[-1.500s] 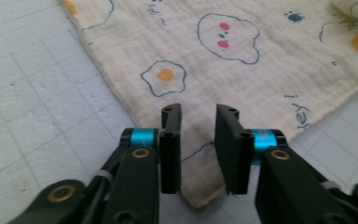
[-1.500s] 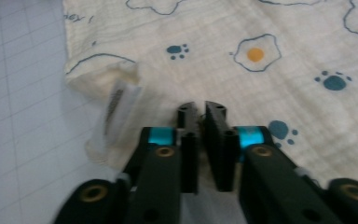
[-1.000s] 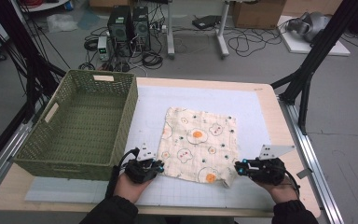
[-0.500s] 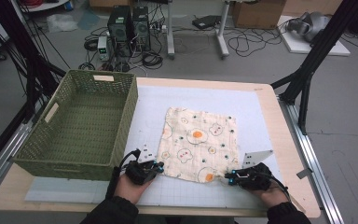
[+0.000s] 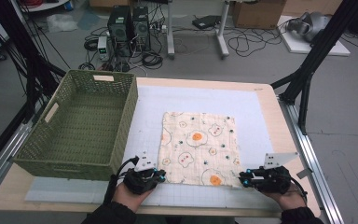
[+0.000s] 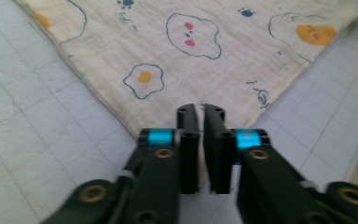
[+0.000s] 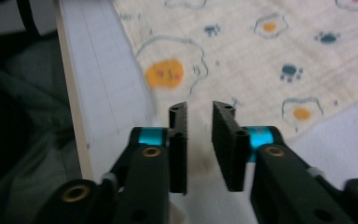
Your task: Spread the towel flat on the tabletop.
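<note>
A cream cloth (image 5: 198, 140) printed with fried eggs and paw marks lies flat on the white grid mat. My left gripper (image 5: 161, 173) sits at the cloth's near left corner. In the left gripper view its jaws (image 6: 200, 112) stand a narrow gap apart, with the corner of the cloth (image 6: 191, 60) running in under them. My right gripper (image 5: 242, 179) is at the near right corner. Its jaws (image 7: 199, 109) show a clear gap over the edge of the cloth (image 7: 261, 60), without pressing it. Both pairs of jaws have just been opening.
A green woven basket (image 5: 65, 163), with nothing in it, stands on the left part of the wooden table (image 5: 265, 98), close beside my left gripper. The table's near edge runs just under both hands. Black frame posts rise at the left and right.
The right gripper slid left toward the cloth's corner half a second ago and has drawn back to the right. The left gripper and the cloth have stayed in place.
</note>
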Tool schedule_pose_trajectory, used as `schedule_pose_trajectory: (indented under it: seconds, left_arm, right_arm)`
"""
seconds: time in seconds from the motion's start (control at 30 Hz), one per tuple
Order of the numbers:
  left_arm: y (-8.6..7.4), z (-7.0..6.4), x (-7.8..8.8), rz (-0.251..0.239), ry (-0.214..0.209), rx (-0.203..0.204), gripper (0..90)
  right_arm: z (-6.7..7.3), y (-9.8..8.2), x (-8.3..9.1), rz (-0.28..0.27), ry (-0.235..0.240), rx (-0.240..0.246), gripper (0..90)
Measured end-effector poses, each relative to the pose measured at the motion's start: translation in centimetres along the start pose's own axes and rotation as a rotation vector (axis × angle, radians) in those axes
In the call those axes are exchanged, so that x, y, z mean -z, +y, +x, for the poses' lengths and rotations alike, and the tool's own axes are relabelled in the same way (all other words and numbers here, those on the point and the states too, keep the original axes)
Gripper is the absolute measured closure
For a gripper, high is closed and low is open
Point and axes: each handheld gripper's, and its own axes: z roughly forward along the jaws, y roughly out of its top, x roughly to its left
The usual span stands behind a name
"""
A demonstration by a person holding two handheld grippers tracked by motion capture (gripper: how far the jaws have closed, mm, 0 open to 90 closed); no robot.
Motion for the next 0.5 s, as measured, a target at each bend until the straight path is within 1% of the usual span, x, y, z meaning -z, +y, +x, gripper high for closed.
schedule_pose_trajectory:
  seconds: [0.03,0.07,0.1,0.17,0.2,0.23,0.27,0.3,0.33,0.4,0.43,0.5]
  left_arm:
    - [0.0,0.1,-0.1,0.000,0.002,0.000,75.8]
    - [-0.1,0.2,-0.2,0.006,0.009,-0.003,75.7]
    - [-0.2,0.3,-0.3,0.011,0.013,0.000,75.5]
    - [-0.5,0.6,-0.7,0.033,0.021,-0.005,75.6]
    - [-0.5,0.6,-0.8,0.025,0.021,-0.008,77.3]
    - [-0.5,0.6,-0.8,0.030,0.023,-0.012,80.3]
    - [-0.5,0.6,-0.8,0.033,0.018,-0.015,84.3]
    - [-0.5,0.6,-0.9,0.033,0.015,-0.010,88.0]
    - [-0.5,0.7,-0.9,0.031,0.013,-0.005,88.9]
    - [-0.5,0.6,-0.8,0.035,0.014,-0.014,89.4]
    - [-0.5,0.6,-0.7,0.035,0.013,-0.007,89.5]
    - [-0.6,0.5,-0.6,0.040,0.011,-0.010,89.6]
  right_arm:
    - [0.0,0.3,-0.3,-0.001,0.009,-0.001,71.8]
    - [0.0,0.4,-0.6,0.003,0.003,0.002,69.4]
    - [-0.1,0.5,-1.2,0.011,0.001,0.003,69.0]
    - [-0.3,0.6,-2.2,0.047,0.006,0.012,68.3]
    - [-0.4,0.6,-2.7,0.071,0.009,0.014,68.5]
    - [-0.4,0.6,-3.1,0.083,0.016,0.016,69.4]
    - [-0.3,0.5,-3.3,0.097,0.019,0.019,70.8]
    - [-0.3,0.5,-3.5,0.109,0.015,0.030,73.0]
    - [-0.2,0.5,-3.5,0.107,0.007,0.037,76.4]
    - [-0.2,0.5,-3.5,0.110,-0.001,0.038,83.4]
    - [-0.2,0.5,-3.5,0.112,0.005,0.038,86.6]
    - [-0.1,0.4,-3.5,0.112,0.009,0.043,88.5]
